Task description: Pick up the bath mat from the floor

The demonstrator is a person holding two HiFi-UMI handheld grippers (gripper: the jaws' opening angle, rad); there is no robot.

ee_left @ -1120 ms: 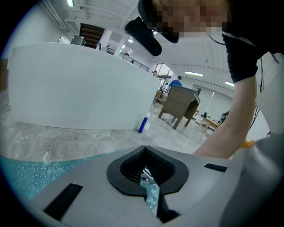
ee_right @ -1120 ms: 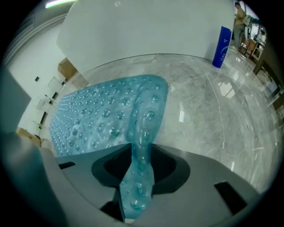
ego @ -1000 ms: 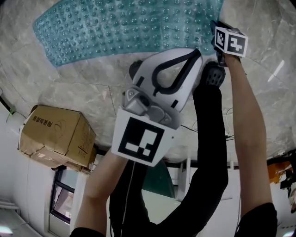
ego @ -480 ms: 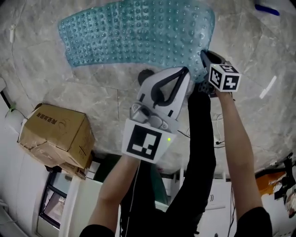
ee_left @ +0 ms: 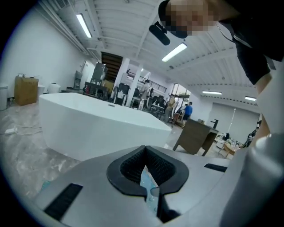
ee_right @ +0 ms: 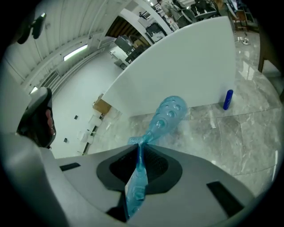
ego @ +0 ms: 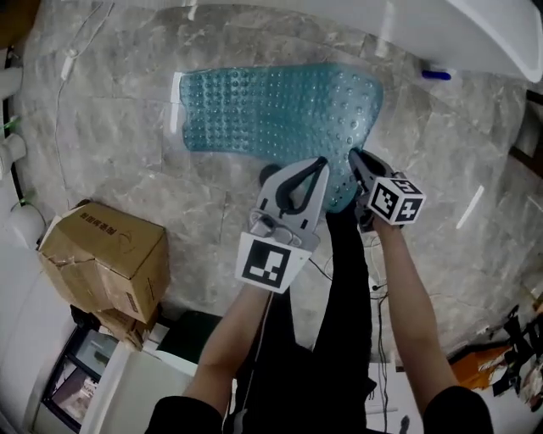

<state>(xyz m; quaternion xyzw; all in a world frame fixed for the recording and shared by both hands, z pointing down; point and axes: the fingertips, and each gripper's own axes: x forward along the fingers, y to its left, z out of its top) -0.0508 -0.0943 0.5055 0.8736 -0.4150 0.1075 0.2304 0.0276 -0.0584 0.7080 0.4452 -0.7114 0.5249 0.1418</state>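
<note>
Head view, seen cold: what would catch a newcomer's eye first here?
The teal, bubbled bath mat at top centre over the marble floor, its near edge clamped in both the left hand-held gripper and the right hand-held gripper, whose jaws have just been closing on it. Next come the white bathtub along the top right and the cardboard box at lower left.

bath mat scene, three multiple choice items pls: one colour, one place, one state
1. The bumpy translucent plastic bath mat is: A red B white C teal
2. In the head view the brown cardboard box stands: A on the mat B at the left, on the grey marble floor C at the top right
3. The right tongs are: A shut on the mat's edge B open, empty C holding the box
Key: C, teal in the head view; B, it sits left of the mat; A, the mat's edge is pinched between the jaws.
</note>
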